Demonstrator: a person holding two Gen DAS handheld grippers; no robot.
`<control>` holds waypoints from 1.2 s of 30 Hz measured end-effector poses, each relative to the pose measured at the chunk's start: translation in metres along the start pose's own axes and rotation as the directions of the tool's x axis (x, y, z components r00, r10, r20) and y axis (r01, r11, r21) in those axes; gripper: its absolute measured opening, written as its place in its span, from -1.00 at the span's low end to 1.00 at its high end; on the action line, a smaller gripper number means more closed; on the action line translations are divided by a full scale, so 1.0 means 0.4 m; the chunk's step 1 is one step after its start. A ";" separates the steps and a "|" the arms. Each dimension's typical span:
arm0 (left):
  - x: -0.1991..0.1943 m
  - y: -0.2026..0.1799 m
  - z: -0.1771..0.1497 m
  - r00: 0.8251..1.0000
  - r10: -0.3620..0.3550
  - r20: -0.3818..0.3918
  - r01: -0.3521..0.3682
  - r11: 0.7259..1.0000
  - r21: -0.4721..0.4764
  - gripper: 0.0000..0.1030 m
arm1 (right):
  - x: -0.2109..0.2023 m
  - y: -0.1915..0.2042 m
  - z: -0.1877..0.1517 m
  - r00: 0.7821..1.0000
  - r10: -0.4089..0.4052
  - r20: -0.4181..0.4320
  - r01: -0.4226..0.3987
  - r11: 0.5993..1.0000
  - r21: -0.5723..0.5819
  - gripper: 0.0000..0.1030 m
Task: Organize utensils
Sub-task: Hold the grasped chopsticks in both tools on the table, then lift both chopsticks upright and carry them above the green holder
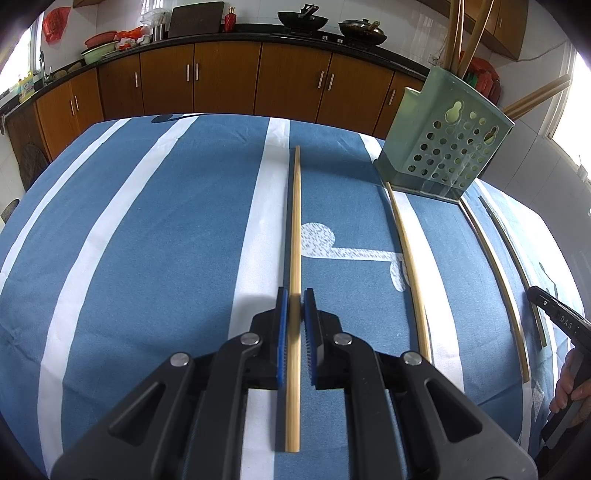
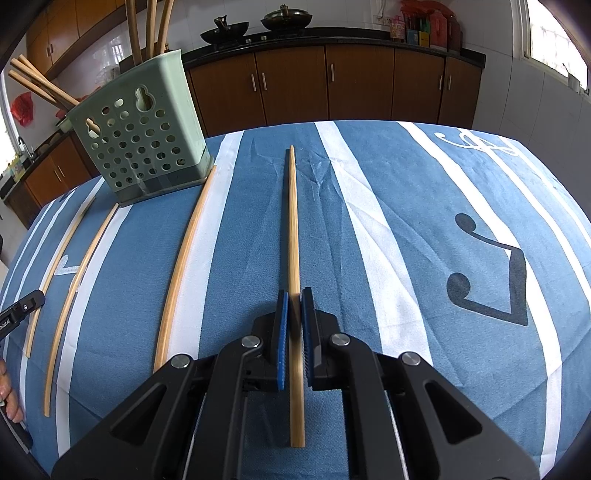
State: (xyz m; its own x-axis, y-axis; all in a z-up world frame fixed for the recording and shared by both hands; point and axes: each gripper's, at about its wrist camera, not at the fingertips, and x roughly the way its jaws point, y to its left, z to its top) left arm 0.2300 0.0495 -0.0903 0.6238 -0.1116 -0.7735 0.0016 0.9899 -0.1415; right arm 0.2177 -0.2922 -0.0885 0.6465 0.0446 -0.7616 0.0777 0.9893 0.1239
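Both grippers are clamped on chopsticks. Left gripper has its blue pads pressed against a bamboo chopstick that runs lengthwise between them, its near end projecting back toward the camera and its far tip pointing away over the blue-and-white striped tablecloth. Right gripper pinches a second chopstick in the same manner. Whether either stick is lifted clear of the cloth or rests on it cannot be determined from these views. Between the two tools, two loose chopsticks and lie on the cloth, roughly parallel and apart from one another; the tip of the first lies just beside the base of the holder. Farther back stands the green perforated utensil holder, upright on the cloth, left of the right gripper and right of the left gripper. Several chopsticks already stand in it, and some lean out at its left side. Progress assessment: partly complete. Part of the set is stowed, two sticks are gripped but not yet delivered, and two remain on the cloth. A kitchen counter with cabinets lies beyond the table.
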 end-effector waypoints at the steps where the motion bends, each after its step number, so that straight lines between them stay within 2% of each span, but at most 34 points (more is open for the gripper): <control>1: 0.000 0.000 0.000 1.000 0.001 0.000 -0.001 1.000 0.001 -0.78 | 0.000 0.000 0.000 1.000 0.001 0.000 -0.001 1.000 0.001 -0.83; 12: -0.001 -0.016 -0.004 0.999 0.035 -0.001 -0.035 0.999 0.035 -0.78 | -0.001 0.002 0.000 1.000 -0.001 -0.001 0.001 1.000 -0.002 -0.83; 21: -0.027 -0.027 -0.039 0.997 0.071 -0.002 -0.071 0.995 0.075 -0.74 | -0.016 0.002 -0.019 1.000 0.007 -0.004 -0.007 1.000 -0.021 -0.83; 28: -0.038 -0.028 -0.051 0.997 0.074 -0.005 -0.074 0.994 0.085 -0.85 | -0.024 -0.008 -0.023 1.000 0.017 0.001 -0.017 1.000 -0.004 -0.85; 32: -0.056 -0.023 -0.048 0.998 0.063 -0.003 -0.062 0.994 0.085 -0.85 | -0.058 -0.023 -0.016 0.998 0.034 0.045 -0.035 0.999 0.026 -0.85; 36: -0.108 -0.019 -0.026 0.998 0.041 0.052 -0.045 0.996 0.075 -0.85 | -0.113 -0.042 0.006 0.992 0.049 0.116 -0.055 0.997 0.056 -0.85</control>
State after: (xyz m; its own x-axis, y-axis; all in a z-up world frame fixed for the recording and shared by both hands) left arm 0.1949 0.0460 -0.0621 0.6630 -0.0660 -0.7457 0.0318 0.9977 -0.0601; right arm 0.1889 -0.3113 -0.0546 0.7334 0.0761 -0.6755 0.0844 0.9758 0.2015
